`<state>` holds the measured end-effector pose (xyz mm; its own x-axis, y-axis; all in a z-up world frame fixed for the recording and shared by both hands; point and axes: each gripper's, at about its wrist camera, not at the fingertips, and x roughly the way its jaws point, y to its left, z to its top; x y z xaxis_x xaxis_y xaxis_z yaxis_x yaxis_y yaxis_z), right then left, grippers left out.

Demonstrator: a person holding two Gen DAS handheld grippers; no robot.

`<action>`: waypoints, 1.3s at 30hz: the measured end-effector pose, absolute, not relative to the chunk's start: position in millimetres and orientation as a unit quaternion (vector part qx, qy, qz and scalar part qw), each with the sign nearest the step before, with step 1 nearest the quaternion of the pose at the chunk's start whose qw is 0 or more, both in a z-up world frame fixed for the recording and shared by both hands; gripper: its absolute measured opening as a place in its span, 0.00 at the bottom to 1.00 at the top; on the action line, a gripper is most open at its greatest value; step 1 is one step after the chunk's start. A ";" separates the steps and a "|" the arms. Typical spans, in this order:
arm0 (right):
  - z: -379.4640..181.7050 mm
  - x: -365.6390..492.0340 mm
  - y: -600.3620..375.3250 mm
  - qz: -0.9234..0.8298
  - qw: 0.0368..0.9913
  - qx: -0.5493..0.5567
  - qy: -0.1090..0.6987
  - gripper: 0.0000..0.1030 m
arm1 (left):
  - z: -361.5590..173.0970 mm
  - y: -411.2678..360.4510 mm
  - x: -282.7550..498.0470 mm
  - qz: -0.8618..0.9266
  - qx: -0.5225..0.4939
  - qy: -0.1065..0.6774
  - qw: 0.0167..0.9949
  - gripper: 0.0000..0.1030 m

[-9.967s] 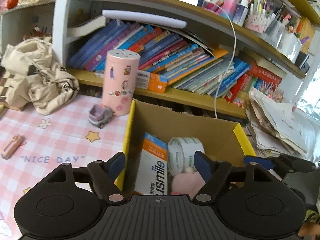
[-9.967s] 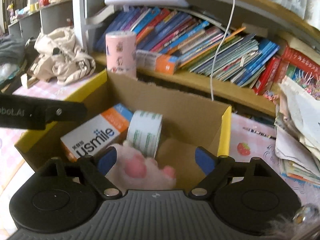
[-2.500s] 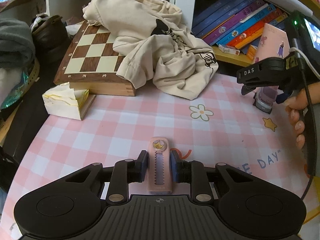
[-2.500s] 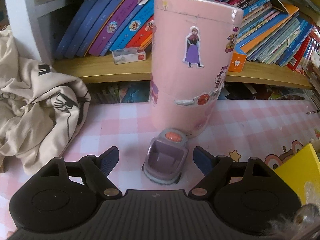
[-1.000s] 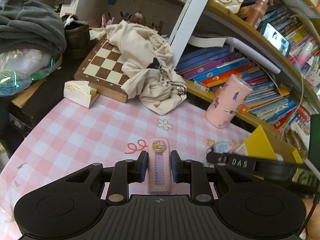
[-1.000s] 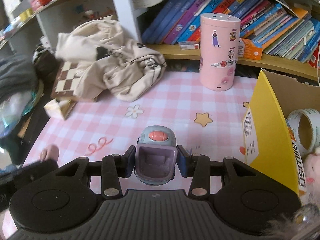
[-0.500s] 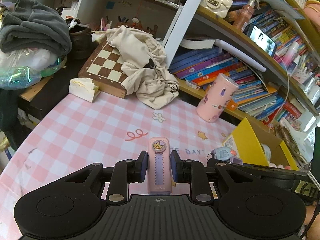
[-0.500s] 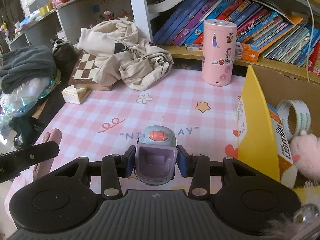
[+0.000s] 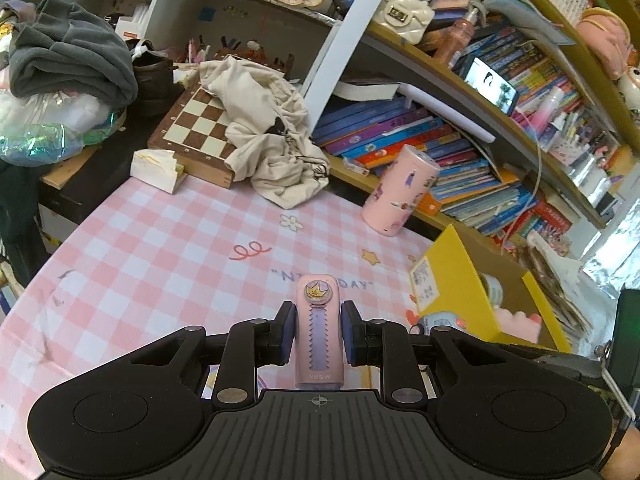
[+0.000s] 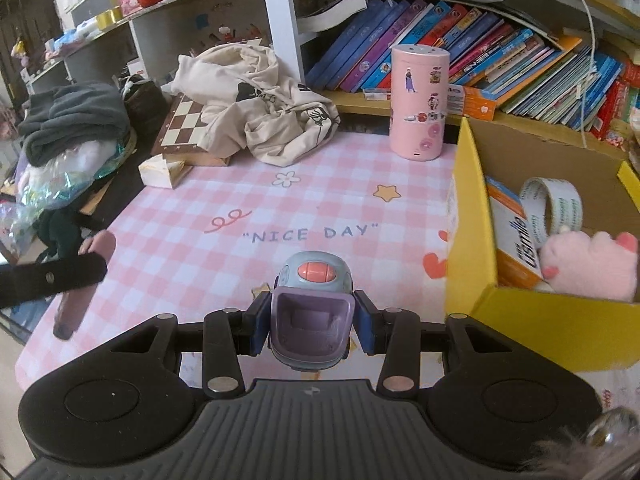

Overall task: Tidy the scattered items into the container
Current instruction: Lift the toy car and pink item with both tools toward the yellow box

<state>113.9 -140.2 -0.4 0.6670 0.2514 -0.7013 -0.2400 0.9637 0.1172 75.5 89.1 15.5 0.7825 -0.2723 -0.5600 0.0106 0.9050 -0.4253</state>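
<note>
My left gripper (image 9: 316,334) is shut on a slim pink cutter (image 9: 319,336) with a crown sticker, held above the pink checked tablecloth. My right gripper (image 10: 312,328) is shut on a purple-grey toy car (image 10: 312,312), held above the cloth to the left of the yellow cardboard box (image 10: 470,240). The box also shows at the right in the left wrist view (image 9: 444,268). It holds an orange-and-white "usmile" carton (image 10: 516,232), a tape roll (image 10: 554,204) and a pink plush (image 10: 592,264). The left gripper and cutter show at the left edge of the right wrist view (image 10: 80,280).
A pink sticker-covered cylinder (image 10: 420,104) stands at the back of the cloth near the box. A beige crumpled garment (image 10: 256,108) lies on a chessboard (image 10: 184,124) at back left. Book-filled shelves (image 10: 460,40) run behind. The table edge drops off at left.
Both grippers have risen and pulled back from the table with their items still held. More of the box interior now shows in the right wrist view.
</note>
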 end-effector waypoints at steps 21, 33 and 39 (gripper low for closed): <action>6.5 44.6 -155.5 0.129 0.924 -0.019 0.360 0.39 | 16.7 89.0 22.9 -0.101 -0.251 0.321 0.908 0.22; 4.8 21.5 -170.0 0.110 0.925 -0.012 0.363 0.39 | 14.6 70.6 18.1 -0.133 -0.245 0.333 0.901 0.22; 6.7 11.7 -181.1 0.090 0.928 -0.009 0.362 0.39 | 14.4 57.9 20.1 -0.156 -0.239 0.337 0.897 0.22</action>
<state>11.7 -181.1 6.7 0.7213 0.1615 -0.6735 -0.1739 0.9835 0.0497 20.1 57.9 14.4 0.7240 -0.4417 -0.5299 0.1191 0.8367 -0.5346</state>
